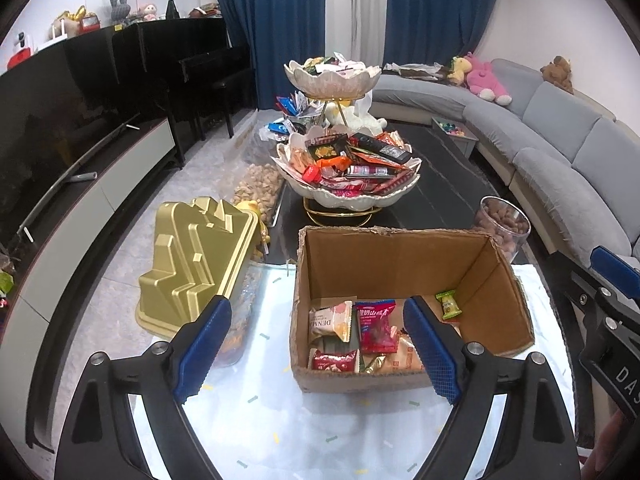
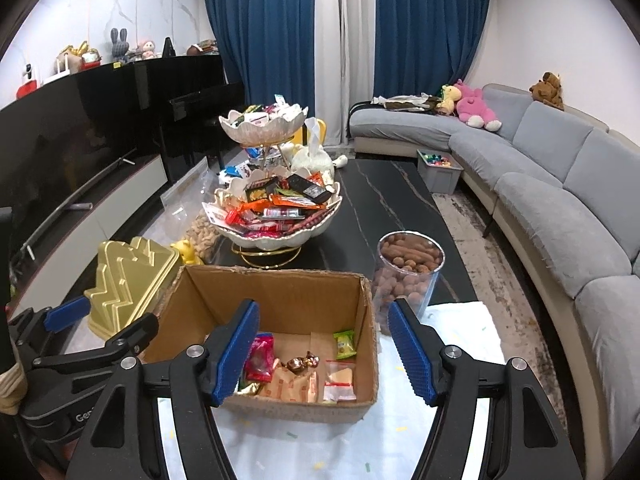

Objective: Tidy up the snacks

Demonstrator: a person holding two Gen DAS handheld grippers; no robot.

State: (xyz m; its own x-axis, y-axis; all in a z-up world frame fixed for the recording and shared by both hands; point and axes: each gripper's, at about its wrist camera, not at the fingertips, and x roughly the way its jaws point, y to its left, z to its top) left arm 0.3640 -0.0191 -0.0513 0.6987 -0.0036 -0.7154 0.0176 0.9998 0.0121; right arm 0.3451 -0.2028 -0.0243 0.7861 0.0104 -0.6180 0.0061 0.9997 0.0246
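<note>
Cardboard box [image 1: 400, 248] is being filled: a few wrapped snacks [image 1: 372, 324] are lying inside it, while many more are being left heaped in the tiered dish [image 1: 348, 196] behind the box. Both claws, left [image 1: 318, 346] and right [image 2: 324, 354], are being held released and empty above the box.

Your left gripper [image 1: 318, 346] and right gripper [image 2: 324, 350] both pointed downward at a slant, side by side, blue-padded jaws spread apart, gripping nothing.
</note>
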